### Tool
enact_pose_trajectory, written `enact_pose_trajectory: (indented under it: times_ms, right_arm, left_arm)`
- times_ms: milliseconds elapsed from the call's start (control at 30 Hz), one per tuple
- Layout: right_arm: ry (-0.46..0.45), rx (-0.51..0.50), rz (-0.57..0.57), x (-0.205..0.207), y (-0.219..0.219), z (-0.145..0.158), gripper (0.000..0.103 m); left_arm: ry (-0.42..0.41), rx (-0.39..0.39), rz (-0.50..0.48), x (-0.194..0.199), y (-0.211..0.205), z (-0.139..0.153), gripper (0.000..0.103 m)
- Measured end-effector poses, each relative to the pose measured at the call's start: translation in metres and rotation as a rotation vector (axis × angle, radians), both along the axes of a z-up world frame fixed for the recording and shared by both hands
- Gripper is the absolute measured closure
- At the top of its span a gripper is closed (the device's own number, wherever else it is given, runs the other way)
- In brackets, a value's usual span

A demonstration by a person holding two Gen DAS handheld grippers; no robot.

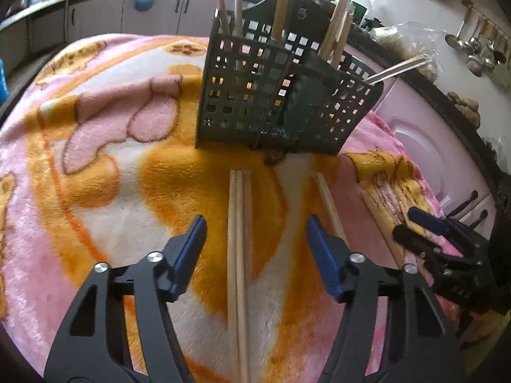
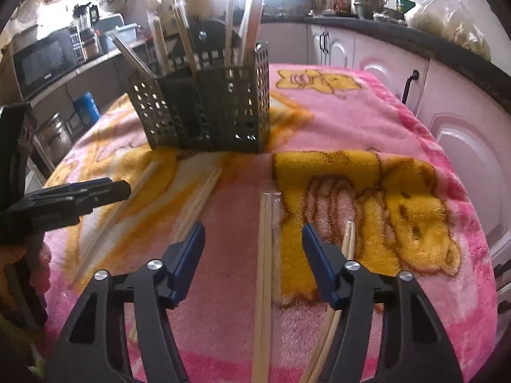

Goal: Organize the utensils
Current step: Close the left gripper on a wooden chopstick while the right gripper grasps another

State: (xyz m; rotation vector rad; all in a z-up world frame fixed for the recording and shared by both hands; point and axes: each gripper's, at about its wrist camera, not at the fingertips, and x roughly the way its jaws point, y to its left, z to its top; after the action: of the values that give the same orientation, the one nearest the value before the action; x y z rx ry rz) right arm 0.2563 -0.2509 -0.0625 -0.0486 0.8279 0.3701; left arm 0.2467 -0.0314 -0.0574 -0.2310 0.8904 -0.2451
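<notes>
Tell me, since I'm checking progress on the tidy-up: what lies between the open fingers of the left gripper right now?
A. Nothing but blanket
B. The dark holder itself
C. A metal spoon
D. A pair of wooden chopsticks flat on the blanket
D: in the left wrist view the left gripper stands open over a pair of wooden chopsticks lying flat on the blanket, short of the dark holder.

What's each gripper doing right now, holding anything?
Left gripper: open, holding nothing, a pair of chopsticks lying between its fingers.
Right gripper: open, holding nothing, over wrapped chopsticks on the blanket.
</notes>
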Motion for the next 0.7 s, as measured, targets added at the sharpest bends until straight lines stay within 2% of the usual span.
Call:
enact_pose_trajectory:
  times_ms: [200, 467, 600, 700]
  right_arm:
    - [0.092, -0.035, 0.002, 0.026, 0.004, -0.011, 0.053]
    - [0.179, -0.058, 0.006, 0.052, 0.017, -0.020, 0.061]
    - [0.197, -0.086, -0.003, 0.059, 0.021, -0.023, 0.066]
    - [0.195, -0.125, 0.004, 0.061, 0.023, -0.025, 0.070]
  left_arm:
    - [0.040, -0.009, 0.005, 0.023, -0.003, -0.006, 0.057]
    - [0.081, 0.014, 0.011, 0.044, -0.005, -0.016, 0.061]
    - [0.091, 0.030, 0.009, 0.050, -0.007, -0.017, 0.062]
    - [0.095, 0.063, 0.009, 0.053, -0.011, -0.017, 0.067]
